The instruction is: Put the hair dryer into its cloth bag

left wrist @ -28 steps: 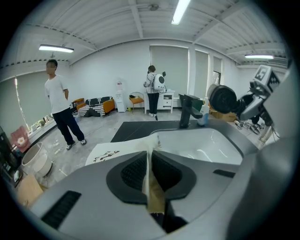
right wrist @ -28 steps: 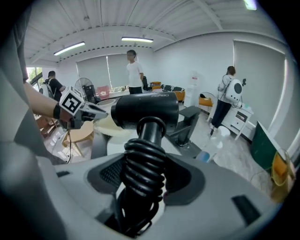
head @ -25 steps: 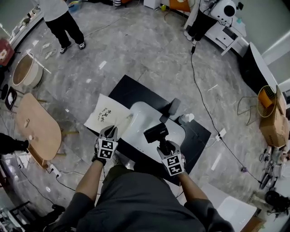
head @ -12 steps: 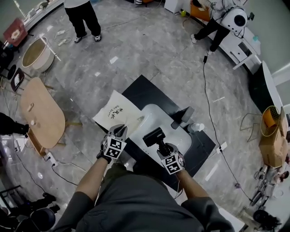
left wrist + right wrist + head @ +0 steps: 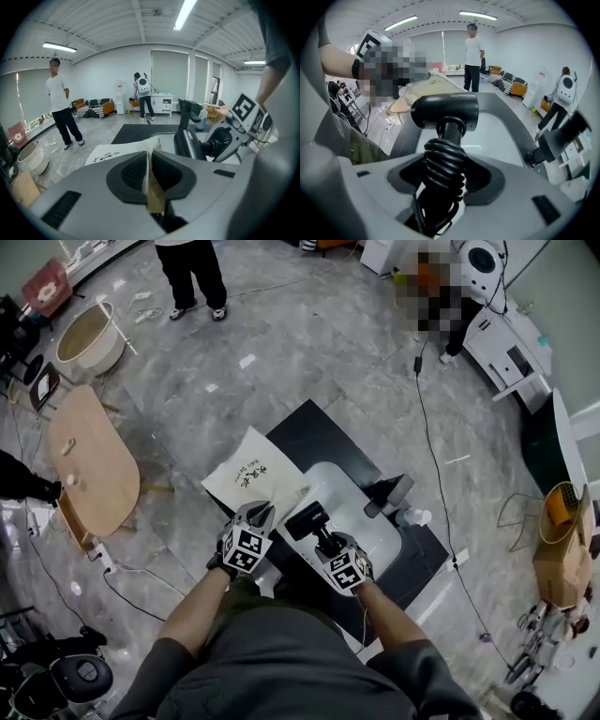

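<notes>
The black hair dryer hangs over the white tabletop, its barrel pointing toward the bag. My right gripper is shut on its handle, where the cord is coiled; the barrel sits just past the right gripper. The cream cloth bag with black print lies off the table's left edge. My left gripper is shut on the bag's near edge; cream fabric is pinched in the left gripper. The dryer is close on its right.
A dark grey stand-like object sits at the table's far right, on a black mat. An oval wooden table and a round basket are at the left. A person stands beyond. Cables cross the floor.
My right gripper has carried the hair dryer leftward and down, closer to the left gripper and the bag's edge. The left gripper has kept its place on the bag.
</notes>
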A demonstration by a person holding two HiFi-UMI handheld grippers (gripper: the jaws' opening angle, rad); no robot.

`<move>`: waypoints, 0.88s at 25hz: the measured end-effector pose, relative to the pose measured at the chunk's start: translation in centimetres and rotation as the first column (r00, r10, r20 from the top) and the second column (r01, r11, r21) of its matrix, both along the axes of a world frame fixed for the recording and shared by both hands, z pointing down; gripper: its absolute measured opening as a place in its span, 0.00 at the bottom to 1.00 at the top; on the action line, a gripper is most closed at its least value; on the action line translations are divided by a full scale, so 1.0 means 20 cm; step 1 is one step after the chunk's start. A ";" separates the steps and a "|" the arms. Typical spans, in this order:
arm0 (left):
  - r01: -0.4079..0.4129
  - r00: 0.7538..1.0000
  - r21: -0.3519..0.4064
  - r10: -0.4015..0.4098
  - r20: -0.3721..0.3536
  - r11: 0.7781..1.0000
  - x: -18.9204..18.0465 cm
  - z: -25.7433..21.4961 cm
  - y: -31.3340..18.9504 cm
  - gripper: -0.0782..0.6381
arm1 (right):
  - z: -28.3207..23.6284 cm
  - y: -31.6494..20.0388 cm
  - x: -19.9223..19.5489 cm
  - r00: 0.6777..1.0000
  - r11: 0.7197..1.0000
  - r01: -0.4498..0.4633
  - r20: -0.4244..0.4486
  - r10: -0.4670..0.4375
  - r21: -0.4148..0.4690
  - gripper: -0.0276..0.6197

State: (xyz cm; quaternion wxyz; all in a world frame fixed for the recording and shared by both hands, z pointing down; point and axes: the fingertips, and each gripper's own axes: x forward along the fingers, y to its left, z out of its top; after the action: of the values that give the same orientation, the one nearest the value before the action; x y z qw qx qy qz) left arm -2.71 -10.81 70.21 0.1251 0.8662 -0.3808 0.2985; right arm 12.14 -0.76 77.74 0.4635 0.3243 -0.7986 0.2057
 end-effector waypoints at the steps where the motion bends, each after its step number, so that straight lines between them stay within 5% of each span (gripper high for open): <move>1: 0.000 1.000 -0.001 0.000 -0.001 1.000 0.00 0.00 0.00 0.15 | 0.01 -0.01 -0.02 1.000 1.000 0.007 0.000 -0.007 -0.006 0.41; 22: -0.151 0.989 -0.047 0.150 -0.008 0.987 0.06 0.07 0.09 0.15 | 0.16 -0.40 -0.39 0.997 0.994 0.079 0.024 -0.077 -0.080 0.41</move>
State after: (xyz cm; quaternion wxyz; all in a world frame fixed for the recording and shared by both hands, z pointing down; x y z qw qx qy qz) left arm -1.45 -8.96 71.69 0.1235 0.8898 -0.3068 0.3143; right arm 4.26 -8.80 81.02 0.4756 0.2718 -0.8064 0.2228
